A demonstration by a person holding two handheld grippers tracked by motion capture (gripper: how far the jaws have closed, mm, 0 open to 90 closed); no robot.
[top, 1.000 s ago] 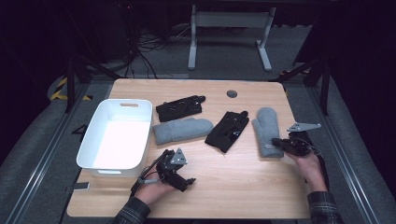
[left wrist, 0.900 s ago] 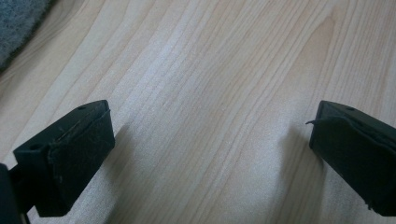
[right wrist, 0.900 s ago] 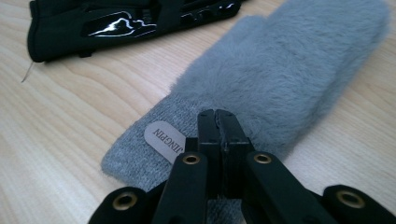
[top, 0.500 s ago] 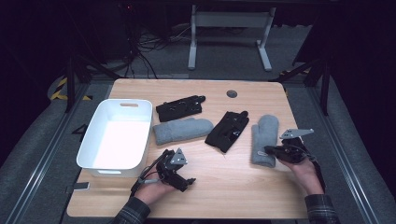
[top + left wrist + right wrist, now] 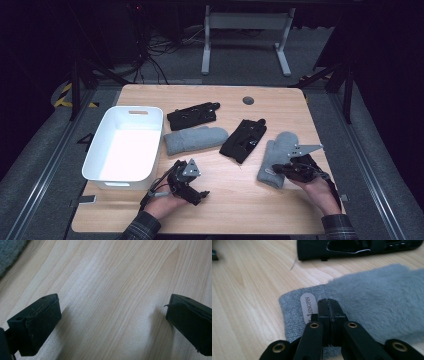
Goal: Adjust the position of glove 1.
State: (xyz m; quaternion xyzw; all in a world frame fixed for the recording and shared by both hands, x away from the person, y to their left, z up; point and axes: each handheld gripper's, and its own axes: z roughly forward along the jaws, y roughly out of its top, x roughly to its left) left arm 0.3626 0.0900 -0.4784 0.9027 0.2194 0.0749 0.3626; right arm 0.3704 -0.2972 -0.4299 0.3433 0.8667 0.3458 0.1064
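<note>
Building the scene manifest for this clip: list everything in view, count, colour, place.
grey mittens: 2, grey; one mid-table beside the bin, one at the right under the right gripper, its cuff label reading JINGPIN
black gloves: 2, black; one behind the middle mitten, one between the mittens
bin: 1, white, left side of table
table: 1, light wood
round grommet: 1, dark, far edge of table
left gripper: 1, black, jaws open over bare wood
right gripper: 1, black, jaws shut at the right mitten's cuff
</note>
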